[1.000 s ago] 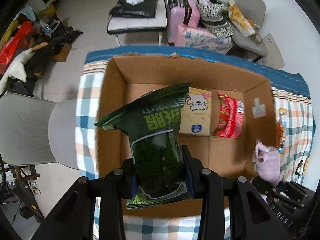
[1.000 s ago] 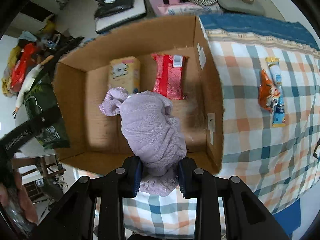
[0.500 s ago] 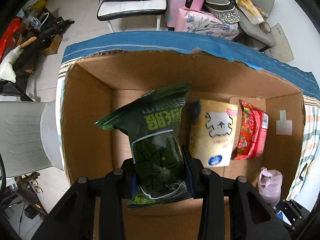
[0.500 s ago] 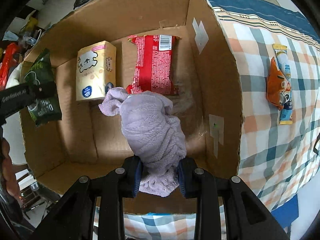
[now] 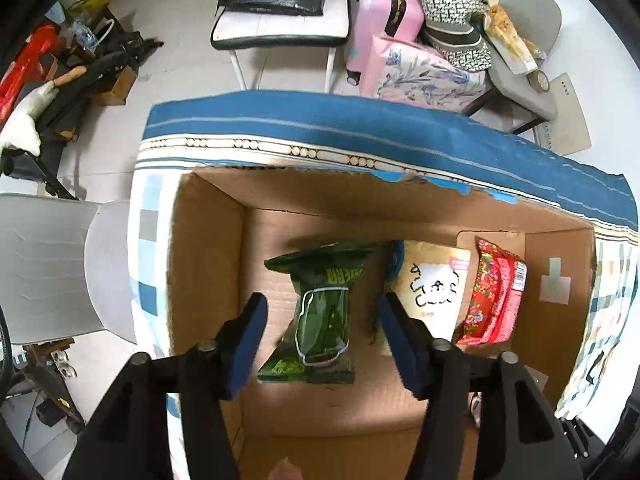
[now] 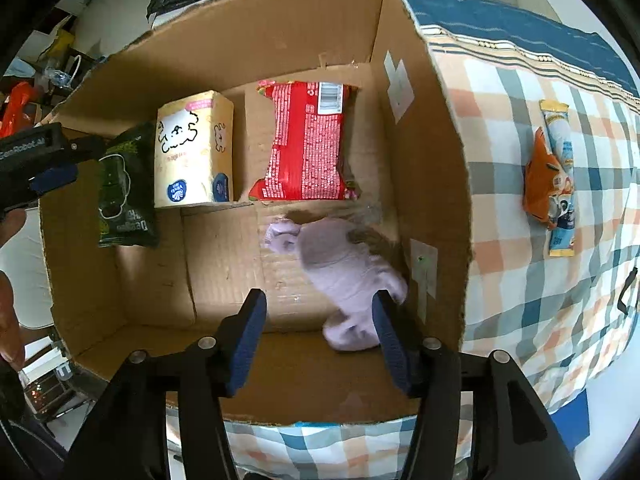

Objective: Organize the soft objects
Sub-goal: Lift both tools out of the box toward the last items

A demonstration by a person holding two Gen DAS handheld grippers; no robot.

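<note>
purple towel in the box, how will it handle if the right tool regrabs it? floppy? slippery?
Probably floppy: the purple towel lies slumped in a crumpled bundle on the cardboard box floor. Likely light, with fuzzy fabric that shouldn't slip. A loose end could trail, so the open right tool may catch only a fold.

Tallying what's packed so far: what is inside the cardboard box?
Inside the cardboard box: green snack bag, cream tissue pack, red packet, purple towel. Anything beneath them is hidden.

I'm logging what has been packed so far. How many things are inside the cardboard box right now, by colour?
Green: 1, green snack bag
Cream: 1, cream tissue pack
Red: 1, red packet
Lilac: 1, lilac towel
Total: 4 in the cardboard box
</note>
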